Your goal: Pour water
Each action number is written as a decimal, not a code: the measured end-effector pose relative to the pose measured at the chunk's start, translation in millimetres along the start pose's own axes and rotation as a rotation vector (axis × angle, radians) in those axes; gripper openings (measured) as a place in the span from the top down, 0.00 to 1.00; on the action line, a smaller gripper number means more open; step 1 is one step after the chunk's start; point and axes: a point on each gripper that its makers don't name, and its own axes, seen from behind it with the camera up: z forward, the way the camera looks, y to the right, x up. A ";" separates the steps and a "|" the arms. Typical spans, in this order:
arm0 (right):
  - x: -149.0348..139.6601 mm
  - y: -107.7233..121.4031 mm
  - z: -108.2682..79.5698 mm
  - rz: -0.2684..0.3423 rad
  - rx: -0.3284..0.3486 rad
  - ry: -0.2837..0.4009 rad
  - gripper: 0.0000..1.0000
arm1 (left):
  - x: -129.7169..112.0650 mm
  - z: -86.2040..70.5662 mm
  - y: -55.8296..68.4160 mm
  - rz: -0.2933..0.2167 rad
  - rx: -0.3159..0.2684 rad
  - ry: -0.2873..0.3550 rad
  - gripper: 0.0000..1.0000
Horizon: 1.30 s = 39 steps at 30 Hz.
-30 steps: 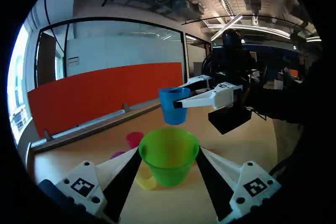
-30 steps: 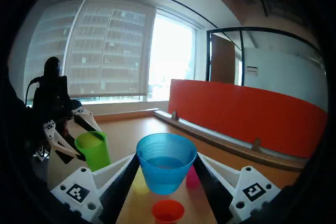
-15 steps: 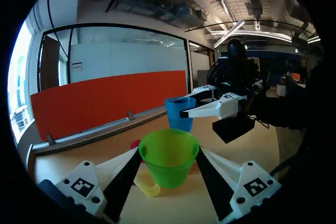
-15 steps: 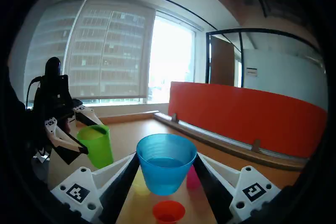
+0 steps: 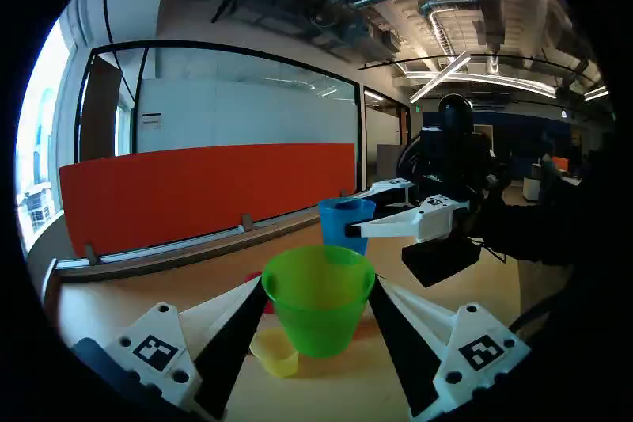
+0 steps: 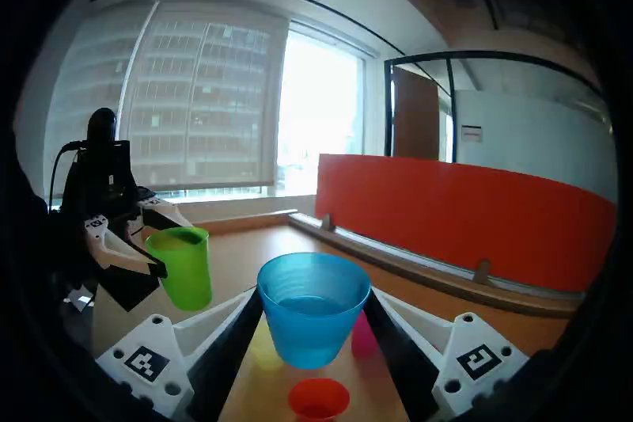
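Left gripper [image 5: 318,286] clamped on green cup [image 5: 318,311], both fingers pressed on its wall just under the rim. Cup upright, looks empty, held clear above the table [image 5: 142,291]. Right gripper [image 6: 314,297] clamped the same way on blue cup [image 6: 313,327], which is upright, just beyond the green cup's rim, near but not touching. Water [image 6: 314,305] sits partway up inside. Judgement: thin plastic, light, slick, walls likely to flex. The filled blue cup is heavier and will slosh. Best hold is high on the wall below the rim, firm without crushing. Below the green cup: small yellow cup [image 5: 275,352], orange cup [image 6: 318,400], pink cup [image 6: 362,335].
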 end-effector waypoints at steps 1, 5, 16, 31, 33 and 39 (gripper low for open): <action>0.1 -0.1 0.1 0.000 0.000 0.000 0.09 | 0.5 0.5 -0.1 -0.005 -0.002 0.000 0.13; 0.4 -0.3 -0.2 -0.001 0.002 0.000 0.09 | 4.3 0.9 -0.9 -0.021 -0.004 0.008 0.12; 0.0 0.3 -0.4 0.006 0.004 -0.001 0.09 | 15.4 0.7 -0.9 -0.019 0.001 0.051 0.13; 1.3 0.1 1.0 -0.001 0.003 -0.002 0.10 | 22.1 1.2 -4.3 -0.019 0.015 0.081 0.12; 1.6 -0.1 1.3 -0.003 0.004 -0.002 0.09 | 22.6 1.0 -4.8 -0.017 0.017 0.084 0.12; 3.1 -0.4 1.5 -0.013 0.001 -0.005 0.09 | 23.2 0.2 -5.4 -0.018 0.017 0.085 0.12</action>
